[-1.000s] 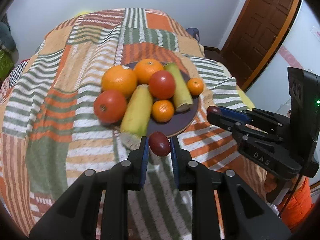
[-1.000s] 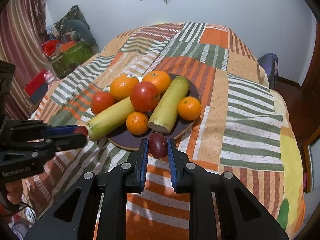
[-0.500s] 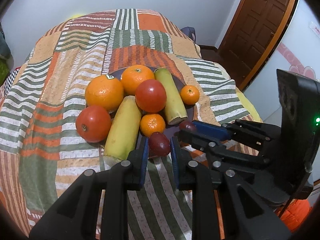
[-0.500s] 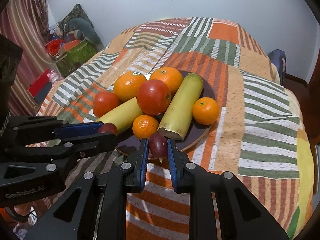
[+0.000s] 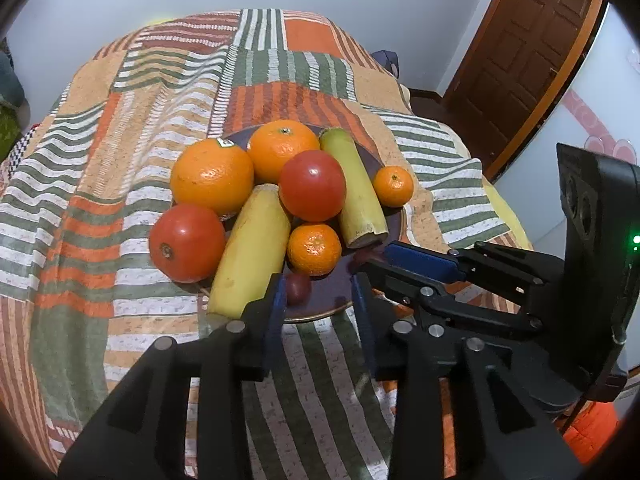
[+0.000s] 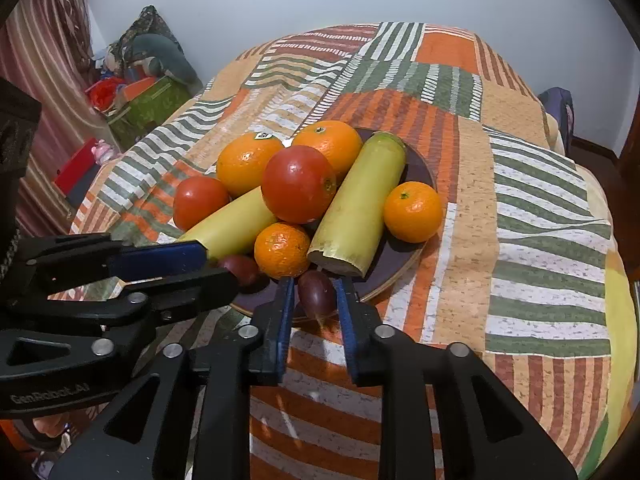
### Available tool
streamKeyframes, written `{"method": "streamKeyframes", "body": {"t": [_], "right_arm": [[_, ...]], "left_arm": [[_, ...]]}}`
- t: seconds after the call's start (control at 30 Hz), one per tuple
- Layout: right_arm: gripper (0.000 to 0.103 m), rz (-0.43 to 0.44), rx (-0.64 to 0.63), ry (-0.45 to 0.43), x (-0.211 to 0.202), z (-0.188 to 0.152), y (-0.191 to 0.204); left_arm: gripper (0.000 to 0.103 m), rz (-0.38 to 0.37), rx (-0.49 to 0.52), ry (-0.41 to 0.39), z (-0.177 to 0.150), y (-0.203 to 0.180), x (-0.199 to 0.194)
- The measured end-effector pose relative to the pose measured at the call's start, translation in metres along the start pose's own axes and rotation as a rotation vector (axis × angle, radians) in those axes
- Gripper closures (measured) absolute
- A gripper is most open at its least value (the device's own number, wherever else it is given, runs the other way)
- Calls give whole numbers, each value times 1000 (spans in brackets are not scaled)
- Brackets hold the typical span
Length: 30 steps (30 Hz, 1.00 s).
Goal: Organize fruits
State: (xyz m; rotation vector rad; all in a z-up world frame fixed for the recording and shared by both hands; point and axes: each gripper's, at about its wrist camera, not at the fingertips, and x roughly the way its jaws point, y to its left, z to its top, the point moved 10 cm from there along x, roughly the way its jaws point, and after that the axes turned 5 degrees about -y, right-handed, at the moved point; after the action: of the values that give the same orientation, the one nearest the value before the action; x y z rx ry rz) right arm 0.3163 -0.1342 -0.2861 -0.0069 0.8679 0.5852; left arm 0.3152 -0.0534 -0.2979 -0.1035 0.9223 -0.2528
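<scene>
Resting at the plate's (image 5: pixel 394 222) near rim, the left plum (image 5: pixel 298 289) lies free between the left gripper's (image 5: pixel 319 294) wide-spread jaws and could roll off if nudged. To its right, the right gripper (image 6: pixel 314 294) has slackened around the right plum (image 6: pixel 316 293), contact unclear; withdrawing carelessly might drag it onto the striped cloth (image 6: pixel 520 200).

A round dark ceramic plate (image 6: pixel 420 168) sat on the striped patchwork bedspread (image 6: pixel 532 208), heaped with round oranges, red tomatoes and two long yellow-green cut stalks. One small dark purple fruit (image 6: pixel 316 293) lay at the plate's near rim, another small dark purple fruit (image 5: pixel 298 289) just left of it, and a red tomato (image 5: pixel 187 249) rested off the plate's left edge.
</scene>
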Motion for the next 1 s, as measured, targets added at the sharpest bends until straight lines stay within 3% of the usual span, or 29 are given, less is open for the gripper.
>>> {"method": "streamKeyframes", "body": {"t": [0.3, 0.67, 0.87, 1.0], "right_arm": [[79, -23, -19, -74, -32, 17, 4], [79, -49, -53, -315, -136, 64, 30], [79, -50, -77, -451, -192, 80, 52], [78, -46, -90, -530, -225, 85, 67]], "left_arm": [[69, 30, -5, -102, 15, 2, -43], [69, 125, 26, -402, 52, -10, -167], [69, 166, 59, -570, 56, -28, -238], [68, 172, 71, -637, 52, -38, -272]]}}
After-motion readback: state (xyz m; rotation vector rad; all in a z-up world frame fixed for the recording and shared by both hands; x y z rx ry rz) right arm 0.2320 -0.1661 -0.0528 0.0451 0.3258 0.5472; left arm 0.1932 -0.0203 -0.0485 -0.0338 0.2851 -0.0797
